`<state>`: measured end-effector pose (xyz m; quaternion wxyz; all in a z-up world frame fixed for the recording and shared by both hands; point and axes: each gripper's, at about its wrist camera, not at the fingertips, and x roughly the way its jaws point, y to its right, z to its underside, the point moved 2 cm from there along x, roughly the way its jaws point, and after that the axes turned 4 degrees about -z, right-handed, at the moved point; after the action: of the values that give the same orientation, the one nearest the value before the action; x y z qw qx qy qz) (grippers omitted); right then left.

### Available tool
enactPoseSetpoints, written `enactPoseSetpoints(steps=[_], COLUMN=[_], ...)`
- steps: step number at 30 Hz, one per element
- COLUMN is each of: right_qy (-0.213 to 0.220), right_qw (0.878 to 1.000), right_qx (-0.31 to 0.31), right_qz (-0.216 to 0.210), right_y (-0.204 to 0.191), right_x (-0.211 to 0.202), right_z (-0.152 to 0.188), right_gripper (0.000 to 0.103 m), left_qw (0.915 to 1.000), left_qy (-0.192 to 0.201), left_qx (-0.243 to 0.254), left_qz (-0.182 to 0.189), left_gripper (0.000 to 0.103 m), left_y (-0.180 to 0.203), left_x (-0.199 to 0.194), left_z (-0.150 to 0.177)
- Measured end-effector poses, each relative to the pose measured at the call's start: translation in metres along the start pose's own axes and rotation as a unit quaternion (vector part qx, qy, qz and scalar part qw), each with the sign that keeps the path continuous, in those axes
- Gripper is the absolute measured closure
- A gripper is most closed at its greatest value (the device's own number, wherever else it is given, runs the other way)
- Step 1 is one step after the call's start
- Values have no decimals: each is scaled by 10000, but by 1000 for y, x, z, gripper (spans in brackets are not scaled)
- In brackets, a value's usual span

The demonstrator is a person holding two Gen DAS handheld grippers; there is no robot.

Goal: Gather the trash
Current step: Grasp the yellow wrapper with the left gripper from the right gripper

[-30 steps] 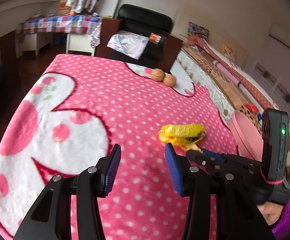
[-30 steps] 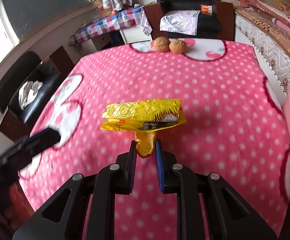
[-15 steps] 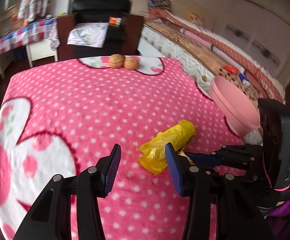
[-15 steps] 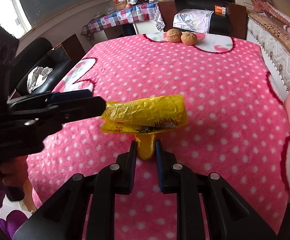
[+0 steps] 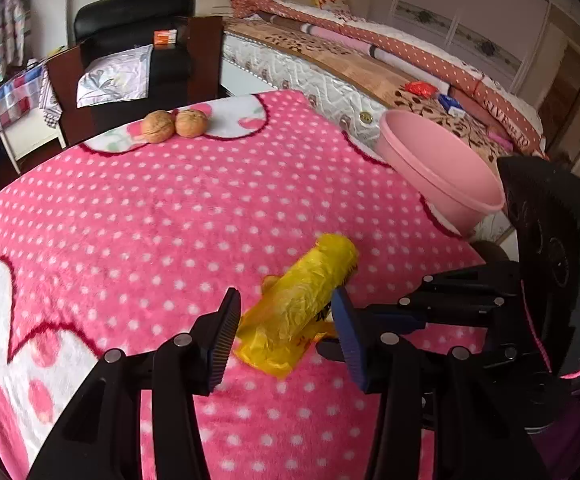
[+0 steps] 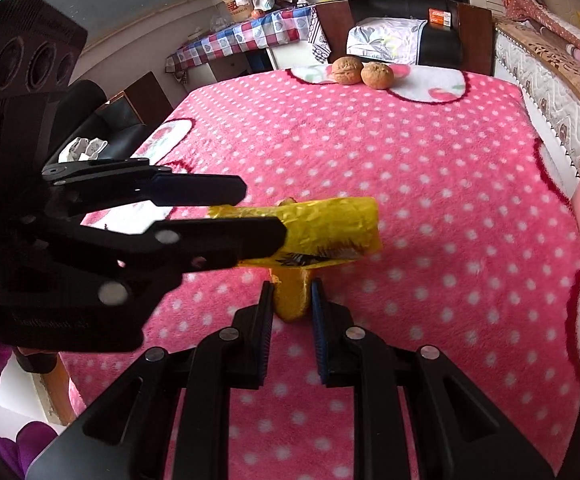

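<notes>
Right gripper (image 6: 290,305) pinched on crumpled yellow wrapper (image 6: 322,228), held above pink polka-dot blanket (image 6: 430,168). Left gripper (image 5: 285,322) spread wide around wrapper's end, pads not pressing. Black print on wrapper, unreadable. Pink basin (image 5: 442,168) nearby.

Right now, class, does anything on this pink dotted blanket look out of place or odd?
Yes: a crumpled yellow wrapper, pinched by the right gripper, is litter. Two walnuts sit loose at the far edge.
</notes>
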<state>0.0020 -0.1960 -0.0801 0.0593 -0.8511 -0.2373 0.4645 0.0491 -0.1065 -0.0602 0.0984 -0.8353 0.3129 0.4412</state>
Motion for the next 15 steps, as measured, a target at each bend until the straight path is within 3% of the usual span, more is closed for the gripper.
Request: enactPoseSetpoints(steps=[5, 8, 15], right_qy=[4, 6, 15], right_qw=[10000, 10000, 10000], right_qx=[26, 40, 53], right_qz=[-28, -43, -54], right_y=[0, 0, 0], right_x=[0, 0, 0], right_z=[-1, -1, -1], right_gripper=[84, 84, 84], left_qw=[9998, 9997, 9997], left_qy=[-70, -75, -114], left_qx=[159, 223, 111], left_qz=[-35, -67, -165], left_gripper=[58, 72, 84], left_y=[4, 5, 2], left_x=[6, 8, 10], left_z=[1, 2, 4])
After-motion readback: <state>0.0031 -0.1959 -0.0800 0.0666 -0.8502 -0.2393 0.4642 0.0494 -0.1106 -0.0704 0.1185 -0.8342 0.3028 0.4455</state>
